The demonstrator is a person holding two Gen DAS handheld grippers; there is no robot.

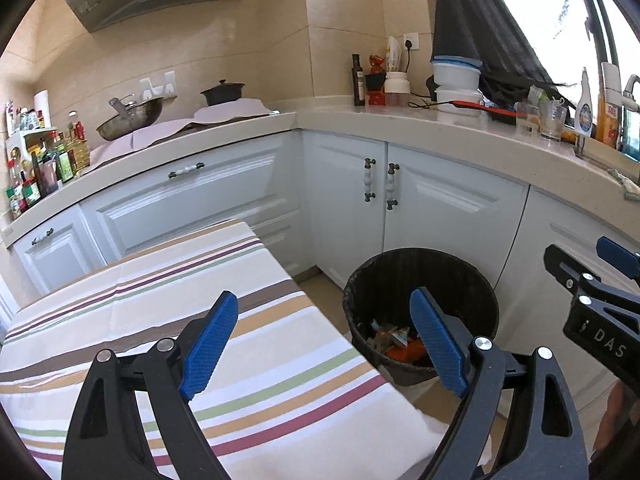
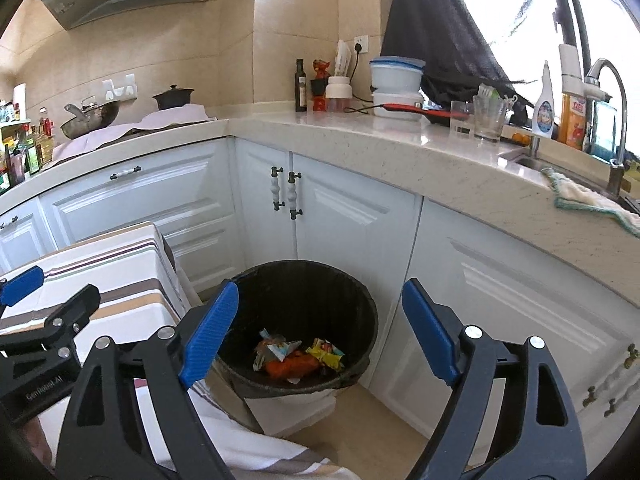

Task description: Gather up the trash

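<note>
A round bin with a black liner (image 2: 360,344) stands on the floor by the white cabinets. It holds several crumpled wrappers (image 2: 298,356), orange, yellow and pale blue. It also shows in the left wrist view (image 1: 360,280), with wrappers (image 1: 400,344) inside. My right gripper (image 2: 320,334) is open and empty, above the bin's mouth. My left gripper (image 1: 324,344) is open and empty, over the edge of the striped tablecloth (image 1: 180,320), left of the bin. The right gripper (image 1: 600,280) shows at the right edge of the left wrist view.
A table with a striped cloth (image 2: 100,272) stands left of the bin. White cabinet doors (image 2: 352,220) run behind. The worktop (image 2: 400,136) carries bottles, glasses and containers. A sink and tap (image 2: 608,80) are at far right, a wok (image 1: 128,116) at left.
</note>
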